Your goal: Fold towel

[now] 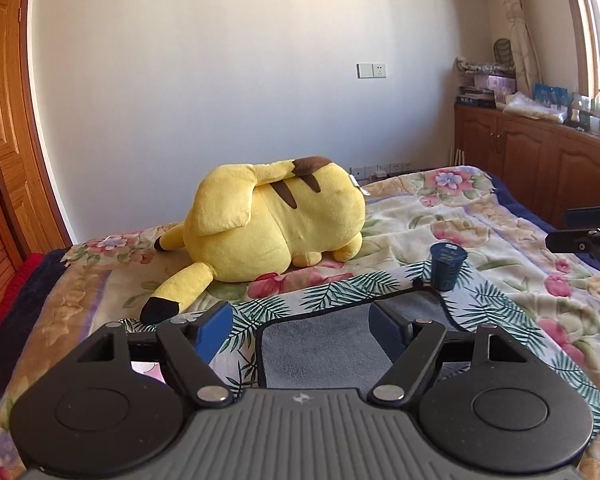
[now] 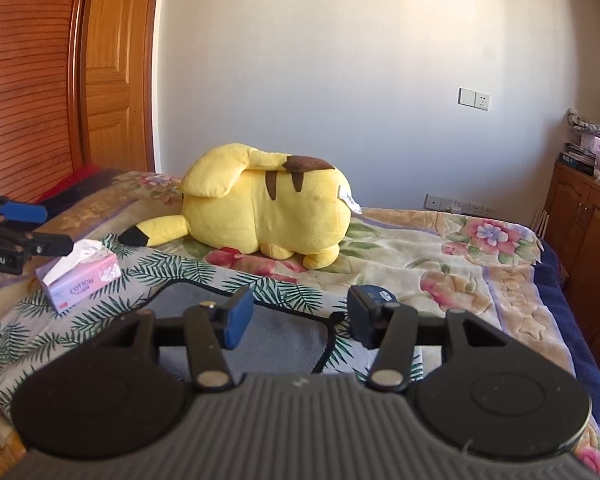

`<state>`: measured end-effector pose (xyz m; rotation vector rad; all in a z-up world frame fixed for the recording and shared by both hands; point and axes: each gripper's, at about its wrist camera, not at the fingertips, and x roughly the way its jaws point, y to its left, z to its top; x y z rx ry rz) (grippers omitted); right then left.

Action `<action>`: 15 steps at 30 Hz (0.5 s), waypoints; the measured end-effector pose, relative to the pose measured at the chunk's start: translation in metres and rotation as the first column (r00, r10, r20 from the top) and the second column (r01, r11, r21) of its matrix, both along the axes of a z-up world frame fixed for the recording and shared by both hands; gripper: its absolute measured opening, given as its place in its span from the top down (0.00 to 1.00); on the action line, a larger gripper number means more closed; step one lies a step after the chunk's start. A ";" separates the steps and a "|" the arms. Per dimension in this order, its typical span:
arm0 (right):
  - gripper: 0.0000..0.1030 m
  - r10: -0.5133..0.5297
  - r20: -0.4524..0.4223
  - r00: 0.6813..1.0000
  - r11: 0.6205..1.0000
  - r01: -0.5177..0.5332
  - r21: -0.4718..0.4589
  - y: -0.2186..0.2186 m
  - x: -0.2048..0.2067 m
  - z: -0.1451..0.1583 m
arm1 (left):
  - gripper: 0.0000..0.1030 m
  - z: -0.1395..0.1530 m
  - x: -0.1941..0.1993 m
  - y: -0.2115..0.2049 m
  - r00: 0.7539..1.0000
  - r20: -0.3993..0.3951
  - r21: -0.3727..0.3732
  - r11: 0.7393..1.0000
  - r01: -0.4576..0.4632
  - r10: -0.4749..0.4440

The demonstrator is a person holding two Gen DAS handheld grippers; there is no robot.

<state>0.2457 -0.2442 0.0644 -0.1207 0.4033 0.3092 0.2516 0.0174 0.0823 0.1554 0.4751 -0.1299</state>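
Note:
A grey towel (image 1: 320, 344) with a black hem lies flat on a palm-leaf cloth (image 1: 340, 292) on the bed. My left gripper (image 1: 300, 328) is open and empty, hovering above the towel's far left part. In the right wrist view the towel (image 2: 284, 336) lies below my right gripper (image 2: 300, 320), which is open and empty over the towel's far right corner. The left gripper also shows at the left edge of the right wrist view (image 2: 40, 228), and the right gripper at the right edge of the left wrist view (image 1: 580, 228).
A yellow plush toy (image 1: 276, 220) lies on the floral blanket (image 1: 460, 216) beyond the towel. A dark blue cup (image 1: 447, 266) stands at the towel's far right corner. A pink tissue box (image 2: 80, 280) sits left. Wooden cabinets (image 1: 540, 160) stand right of the bed.

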 end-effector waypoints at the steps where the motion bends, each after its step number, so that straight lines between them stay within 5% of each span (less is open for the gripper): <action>1: 0.47 -0.002 -0.002 1.000 1.000 0.002 0.003 -0.001 -0.004 0.003 | 0.43 0.002 -0.005 -0.001 1.000 0.001 -0.001 1.000 0.002 -0.002; 15: 0.32 -0.010 0.006 1.000 1.000 0.010 0.028 -0.001 -0.062 0.023 | 0.23 0.028 -0.075 -0.004 1.000 0.020 -0.023 1.000 -0.010 0.010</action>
